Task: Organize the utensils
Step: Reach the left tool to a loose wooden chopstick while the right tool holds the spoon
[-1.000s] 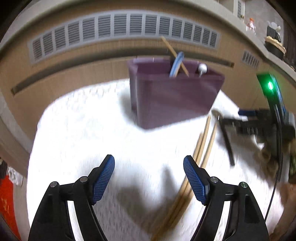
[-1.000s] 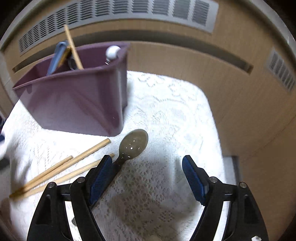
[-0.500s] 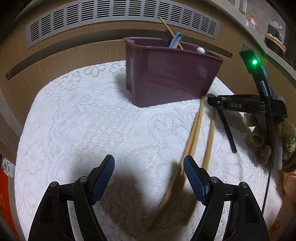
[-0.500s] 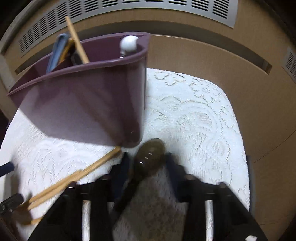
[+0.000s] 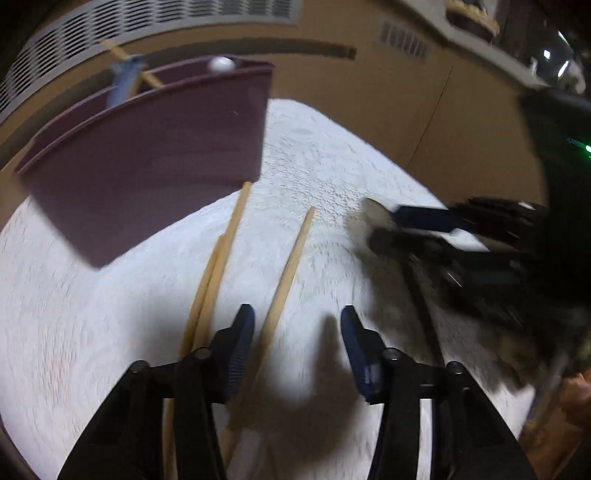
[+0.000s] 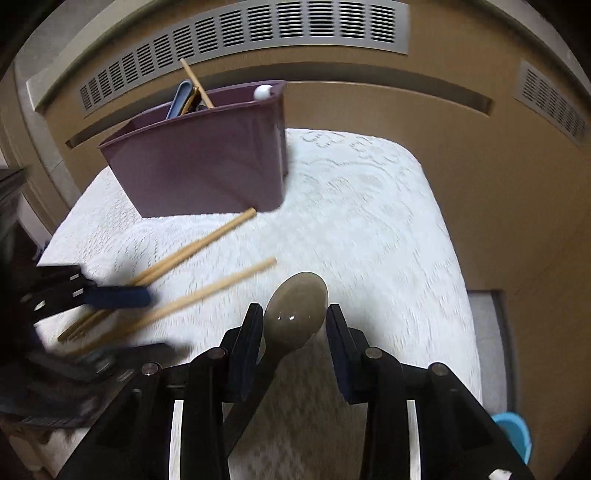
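Now right gripper [image 6: 294, 325] clamps spoon [image 6: 295, 314], left gripper [image 5: 297, 343] closing over chopstick [image 5: 286, 280]

White lace cloth [image 6: 369, 229] covers the counter, filling the middle of both views. Behind it a tan wood-look wall panel [image 6: 424, 122] curves across the upper frame, with a dark horizontal slot [image 6: 388, 86] along it. Grey slatted vent grille [image 6: 258, 33] runs across the top; a smaller vent [image 6: 550, 99] at upper right. In the left wrist view, a ledge [image 5: 443, 22] at top right carries blurred items, bright light spots [image 5: 554, 61] at far right. Dim indoor lighting, soft shadows on the cloth.
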A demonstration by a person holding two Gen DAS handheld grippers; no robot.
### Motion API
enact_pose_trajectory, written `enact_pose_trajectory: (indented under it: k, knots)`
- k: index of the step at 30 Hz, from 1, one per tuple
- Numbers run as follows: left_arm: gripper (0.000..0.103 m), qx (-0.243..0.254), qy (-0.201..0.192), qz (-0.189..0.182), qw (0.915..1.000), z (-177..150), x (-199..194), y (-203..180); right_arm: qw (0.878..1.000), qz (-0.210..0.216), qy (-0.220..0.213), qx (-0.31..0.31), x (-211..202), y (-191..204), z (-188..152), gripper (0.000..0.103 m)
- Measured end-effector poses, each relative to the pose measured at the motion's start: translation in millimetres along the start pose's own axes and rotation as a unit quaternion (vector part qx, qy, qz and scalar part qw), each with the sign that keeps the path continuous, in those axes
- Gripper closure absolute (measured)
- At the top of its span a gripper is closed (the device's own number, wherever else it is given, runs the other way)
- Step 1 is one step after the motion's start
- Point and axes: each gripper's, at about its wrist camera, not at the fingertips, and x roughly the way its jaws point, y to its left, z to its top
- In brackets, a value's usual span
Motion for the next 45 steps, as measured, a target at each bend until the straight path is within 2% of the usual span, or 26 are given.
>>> enact_pose_trajectory:
  k: [3,7,16,21,23,25,27,30,35,40,45]
  knots:
    - [0.066,0.004,0.020,0.021,0.9996,16,13,-6,1.000,-0.003,-0.014,0.008,-7,-4,-14,0.070]
    - [0.066,0.012,0.040,0.032,0.9986,31,23,-12,1.000,-0.001,-0.022,0.018,-10,-8,-25,0.070]
    - [0.065,-0.004,0.083,0.056,0.9950,59,40,-21,0.999,-0.006,-0.033,0.033,-35,-17,-52,0.070]
    - [0.063,-0.015,0.094,0.063,0.9935,61,40,-20,0.998,0.007,-0.035,0.051,-42,-19,-60,0.070]
    - [0.064,-0.013,0.088,0.073,0.9934,58,38,-22,0.998,0.012,-0.037,0.053,-46,-17,-62,0.070]
    - [0.074,-0.015,0.077,0.078,0.9939,50,31,-24,0.998,0.015,-0.039,0.049,-50,-14,-62,0.070]
    - [0.083,-0.027,0.062,0.062,0.9958,32,21,-27,0.998,0.015,-0.043,0.042,-55,-11,-63,0.070]
    - [0.089,-0.043,0.035,0.047,0.9973,1,-2,-27,0.998,0.012,-0.046,0.035,-61,-8,-65,0.070]
    - [0.092,-0.105,-0.038,0.045,0.9928,-47,-56,-8,0.999,0.005,-0.039,0.024,-59,-1,-64,0.070]
    - [0.092,-0.161,-0.099,0.029,0.9816,-77,-104,9,0.999,0.012,-0.019,0.024,-51,9,-63,0.070]
    - [0.092,-0.171,-0.122,0.031,0.9771,-86,-124,17,1.000,0.023,-0.012,0.010,-48,25,-63,0.070]
